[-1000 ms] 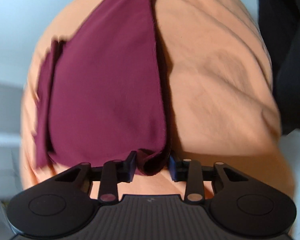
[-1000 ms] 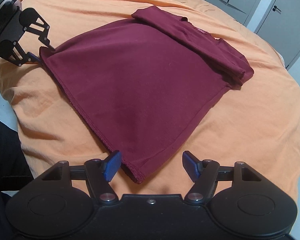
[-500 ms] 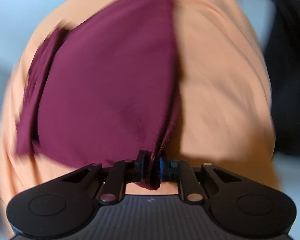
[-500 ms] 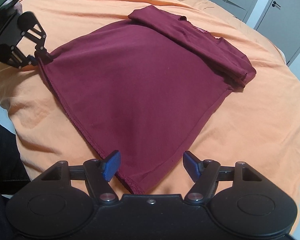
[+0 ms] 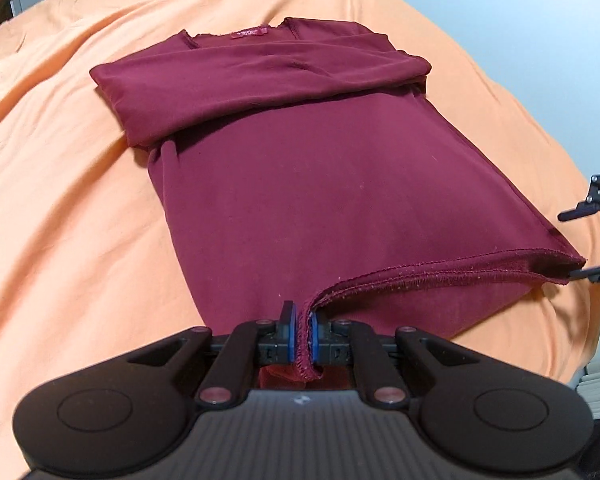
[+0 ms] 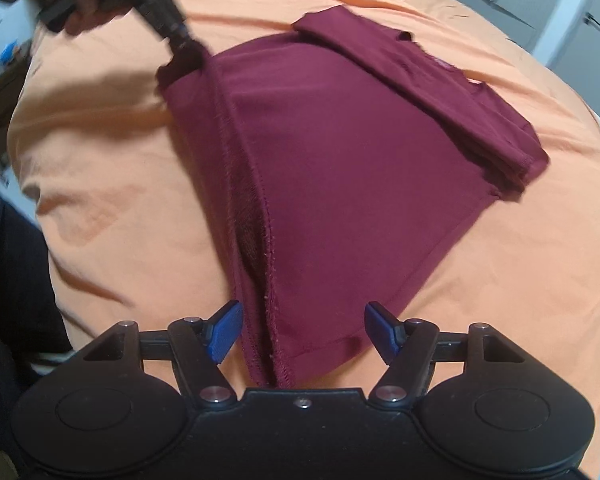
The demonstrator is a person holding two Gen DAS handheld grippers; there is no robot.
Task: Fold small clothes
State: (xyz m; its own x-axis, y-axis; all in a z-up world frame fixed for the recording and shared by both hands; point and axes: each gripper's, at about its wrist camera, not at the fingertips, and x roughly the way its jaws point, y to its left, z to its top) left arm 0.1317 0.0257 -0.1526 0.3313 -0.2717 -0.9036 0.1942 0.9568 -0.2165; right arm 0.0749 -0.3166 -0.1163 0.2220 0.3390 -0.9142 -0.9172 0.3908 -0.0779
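A maroon t-shirt point(image 5: 320, 184) lies flat on the orange bedspread point(image 5: 80, 200), its top part and sleeves folded over at the far end point(image 5: 260, 76). My left gripper point(image 5: 302, 334) is shut on one hem corner, and the hem edge rises off the bed from it. In the right wrist view that gripper point(image 6: 180, 46) pinches the far corner of the shirt point(image 6: 360, 168). My right gripper point(image 6: 304, 330) stands open over the near hem corner. The cloth lies between its blue pads point(image 6: 224, 332) without touching them. In the left wrist view it point(image 5: 580, 240) shows at the right edge.
The orange bedspread point(image 6: 120, 160) reaches well past the shirt on all sides. White cupboard doors point(image 6: 540, 0) stand behind the bed. A person's hand point(image 6: 76, 4) holds the left gripper, and dark clothing point(image 6: 8, 260) fills the left edge.
My left gripper has shut on the hem corner, rolled over and moved sideways and up, lifting the hem. The right gripper has hardly moved.
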